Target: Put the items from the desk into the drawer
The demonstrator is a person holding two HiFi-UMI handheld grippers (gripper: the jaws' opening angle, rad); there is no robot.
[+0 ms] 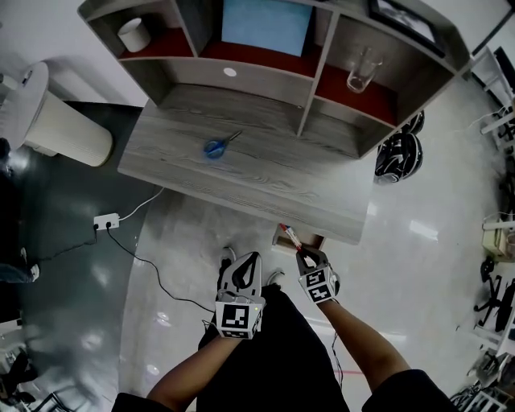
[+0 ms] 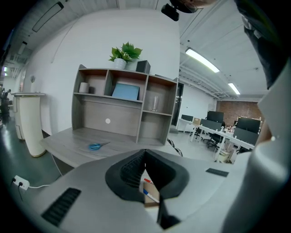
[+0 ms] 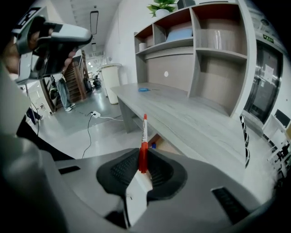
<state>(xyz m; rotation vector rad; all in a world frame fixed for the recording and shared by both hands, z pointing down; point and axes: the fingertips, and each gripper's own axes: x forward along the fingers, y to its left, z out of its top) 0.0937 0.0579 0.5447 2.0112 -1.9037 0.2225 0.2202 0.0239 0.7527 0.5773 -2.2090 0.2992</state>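
Observation:
Blue-handled scissors (image 1: 216,148) (image 2: 96,146) (image 3: 143,89) lie on the grey desk (image 1: 265,173). Under the desk's front edge a drawer (image 1: 283,240) (image 2: 153,196) (image 3: 163,144) stands open, and the left gripper view shows pens inside it. My right gripper (image 1: 308,256) (image 3: 143,155) hovers just in front of the drawer, shut on a red marker (image 1: 291,236) (image 3: 144,134) that sticks out past the fingertips. My left gripper (image 1: 249,259) (image 2: 145,154) is beside it on the left, shut, with nothing between its pads.
The desk's hutch holds a glass (image 1: 362,71), a white cup (image 1: 134,35) and a blue panel (image 1: 265,24). A black helmet (image 1: 397,155) lies on the floor to the right. A power strip (image 1: 106,220) with cables and a white pillar (image 1: 60,125) stand on the left.

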